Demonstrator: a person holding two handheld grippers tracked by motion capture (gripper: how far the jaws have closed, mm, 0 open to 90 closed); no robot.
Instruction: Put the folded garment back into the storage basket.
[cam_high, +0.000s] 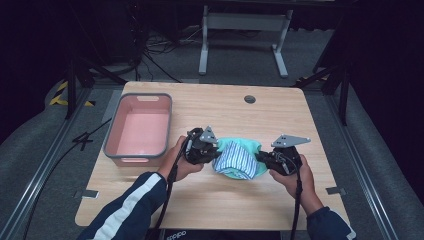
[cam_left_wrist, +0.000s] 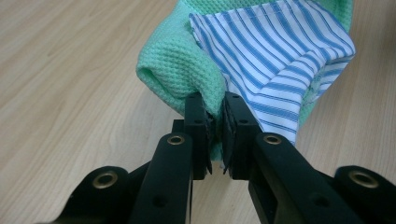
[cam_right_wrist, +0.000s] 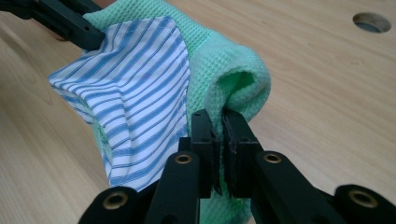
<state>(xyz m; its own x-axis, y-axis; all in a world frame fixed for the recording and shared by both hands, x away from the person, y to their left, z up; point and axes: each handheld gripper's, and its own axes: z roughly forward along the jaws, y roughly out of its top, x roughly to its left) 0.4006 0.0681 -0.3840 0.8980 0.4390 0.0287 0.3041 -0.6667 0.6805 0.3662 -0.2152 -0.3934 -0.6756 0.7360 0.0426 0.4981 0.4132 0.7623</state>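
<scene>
A mint-green waffle-weave cloth (cam_high: 239, 159) with a blue-and-white striped panel, bunched, apparently lifted just above the table.

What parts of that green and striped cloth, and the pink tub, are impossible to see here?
- Green cloth, high view: its ends are covered by the left gripper and the right gripper.
- Striped cloth, left gripper view: its top is cut off by the frame edge.
- Pink tub, high view: its near inner wall is hidden by its own rim.

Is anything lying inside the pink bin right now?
No. In the high view the pink bin shows only its bare floor, while the green cloth is beside it.
</scene>
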